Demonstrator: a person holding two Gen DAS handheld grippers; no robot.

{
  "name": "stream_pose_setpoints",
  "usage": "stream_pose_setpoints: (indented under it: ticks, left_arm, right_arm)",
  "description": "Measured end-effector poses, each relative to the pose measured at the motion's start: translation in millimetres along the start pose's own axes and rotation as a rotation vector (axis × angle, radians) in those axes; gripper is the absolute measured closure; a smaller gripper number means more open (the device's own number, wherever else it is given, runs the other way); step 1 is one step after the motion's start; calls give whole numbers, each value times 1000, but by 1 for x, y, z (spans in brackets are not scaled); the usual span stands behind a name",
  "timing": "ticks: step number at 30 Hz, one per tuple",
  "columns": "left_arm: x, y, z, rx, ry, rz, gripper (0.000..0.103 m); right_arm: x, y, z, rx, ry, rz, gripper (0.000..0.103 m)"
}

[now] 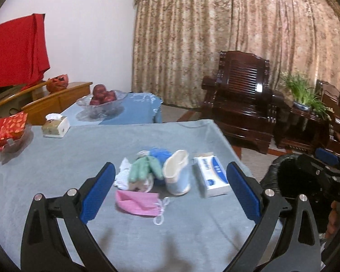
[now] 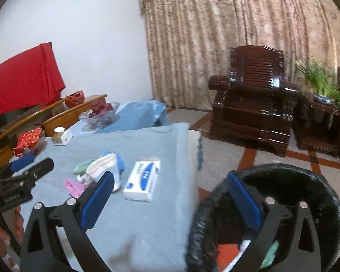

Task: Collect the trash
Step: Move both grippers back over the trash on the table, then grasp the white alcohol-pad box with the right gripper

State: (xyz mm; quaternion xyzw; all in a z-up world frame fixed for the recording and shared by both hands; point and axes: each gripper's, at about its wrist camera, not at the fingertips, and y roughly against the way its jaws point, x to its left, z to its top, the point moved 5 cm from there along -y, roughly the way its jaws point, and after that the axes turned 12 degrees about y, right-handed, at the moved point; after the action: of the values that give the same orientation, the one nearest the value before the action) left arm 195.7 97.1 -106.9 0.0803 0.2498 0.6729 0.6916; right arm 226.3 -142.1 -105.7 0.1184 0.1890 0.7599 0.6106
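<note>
Left wrist view, left to right: my left tool (image 1: 170,188) has its jaws wide apart with nothing between the pads, hovering above the grey-covered bench (image 1: 45,181). The trash pile sits mid-frame, straight ahead between the fingers: pink mask (image 1: 137,202) nearest, green glove (image 1: 142,167) and white crumpled bits behind it, paper cup (image 1: 176,172) tipped right of those, tissue pack (image 1: 212,175) further right, just inside the right finger. The mask's long axis runs left-right across the frame, so across the jaw gap; I'd judge a wrist roll is needed before pinching it. Far right of that view: black bin (image 1: 283,176). Right wrist view: right tool (image 2: 170,199) also apart, empty; its right finger overlaps the bin (image 2: 283,181) rim lower right, with the tissue pack (image 2: 142,181) mid-frame. The left tool is the nearer one to the pile.
</note>
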Motion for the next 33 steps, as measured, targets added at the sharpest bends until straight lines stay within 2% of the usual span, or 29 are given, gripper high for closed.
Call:
stream_pose_setpoints:
  ticks: [9,17,33]
  left_arm:
    - [46,-20,-2,2,49,78,7]
    - [64,-34,-9,16,49,107,7]
    - [62,-54,-16,38,54,93,7]
  right_arm:
    - [41,-70,-8,66,18,28,6]
    - [62,-119,-27,160,33,36,7]
    - [73,-168,-47,332,73,61,34]
